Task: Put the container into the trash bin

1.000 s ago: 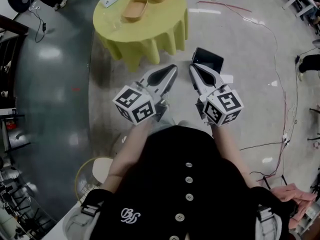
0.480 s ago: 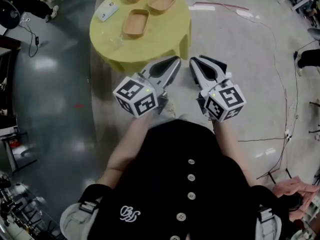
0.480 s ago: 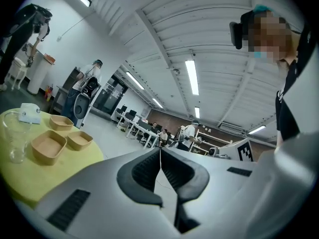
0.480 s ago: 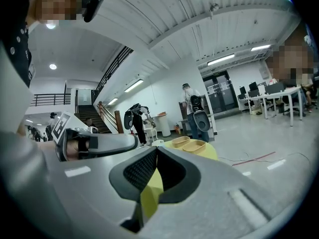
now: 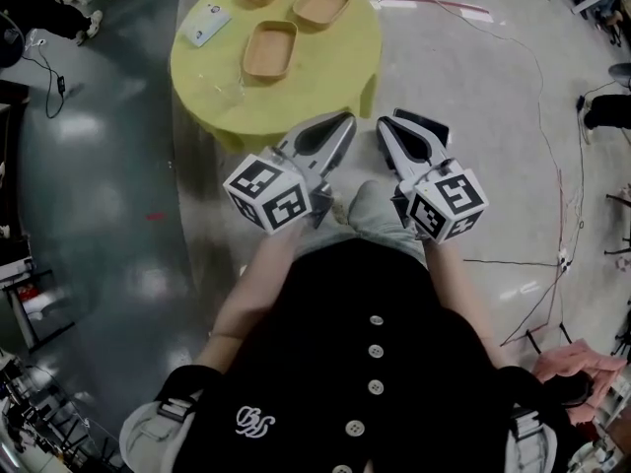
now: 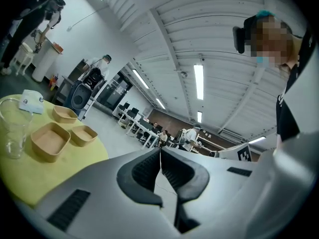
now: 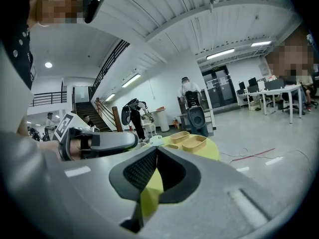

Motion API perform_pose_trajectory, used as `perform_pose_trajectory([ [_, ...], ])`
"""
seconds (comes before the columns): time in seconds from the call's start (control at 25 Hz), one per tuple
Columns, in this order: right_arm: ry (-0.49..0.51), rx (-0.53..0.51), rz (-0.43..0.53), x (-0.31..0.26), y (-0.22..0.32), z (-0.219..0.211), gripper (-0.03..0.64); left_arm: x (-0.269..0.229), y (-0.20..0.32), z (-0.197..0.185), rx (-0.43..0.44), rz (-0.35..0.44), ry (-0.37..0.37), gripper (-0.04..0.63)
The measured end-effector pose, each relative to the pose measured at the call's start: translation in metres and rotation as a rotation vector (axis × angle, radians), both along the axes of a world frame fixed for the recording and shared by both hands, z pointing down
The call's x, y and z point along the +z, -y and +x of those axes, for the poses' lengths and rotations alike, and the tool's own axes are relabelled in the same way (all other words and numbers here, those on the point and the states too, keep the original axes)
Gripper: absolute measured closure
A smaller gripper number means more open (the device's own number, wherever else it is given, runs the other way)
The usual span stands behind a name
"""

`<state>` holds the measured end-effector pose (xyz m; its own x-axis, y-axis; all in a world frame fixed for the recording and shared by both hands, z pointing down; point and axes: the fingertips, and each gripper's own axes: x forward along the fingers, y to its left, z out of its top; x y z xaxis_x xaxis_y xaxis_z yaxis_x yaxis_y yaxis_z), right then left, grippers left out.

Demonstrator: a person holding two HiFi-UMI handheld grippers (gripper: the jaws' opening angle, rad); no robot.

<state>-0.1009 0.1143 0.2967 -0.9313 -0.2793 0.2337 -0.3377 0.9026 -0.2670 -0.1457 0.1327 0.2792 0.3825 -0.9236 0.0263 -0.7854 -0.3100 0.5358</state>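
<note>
On the yellow-draped counter [image 5: 325, 72] ahead, three tan containers [image 5: 269, 48] lie well apart from the left gripper [image 5: 343, 122] and right gripper [image 5: 385, 126], both clenched on nothing and held side by side, seemingly because no pick has begun yet.

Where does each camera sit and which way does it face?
Head view: on the person's head, facing steeply down at yellow table, left gripper, right gripper; forearms, black shirt show.
Left gripper view: on that gripper, facing along its shut fingers past the table; shirt at right.
Right gripper view: on that gripper, facing along its shut fingers toward the table; left gripper at left.
Shared: all three show the table's wooden containers.
</note>
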Motion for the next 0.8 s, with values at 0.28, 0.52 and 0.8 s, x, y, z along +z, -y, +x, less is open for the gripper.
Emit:
perform_pose_trajectory([
  [0.28,0.011,-0.036,-0.015,0.003,0.018,-0.016,0.612,0.001,0.017,-0.018,-0.03,-0.008,0.028,0.58],
  [0.52,0.016,-0.107,0.005,0.002,0.047,-0.041,0.612,0.005,0.044,-0.039,-0.097,-0.013,0.049,0.58],
  [0.8,0.004,-0.182,0.014,-0.002,0.087,-0.066,0.612,0.01,0.08,-0.065,-0.173,-0.032,0.035,0.58],
])
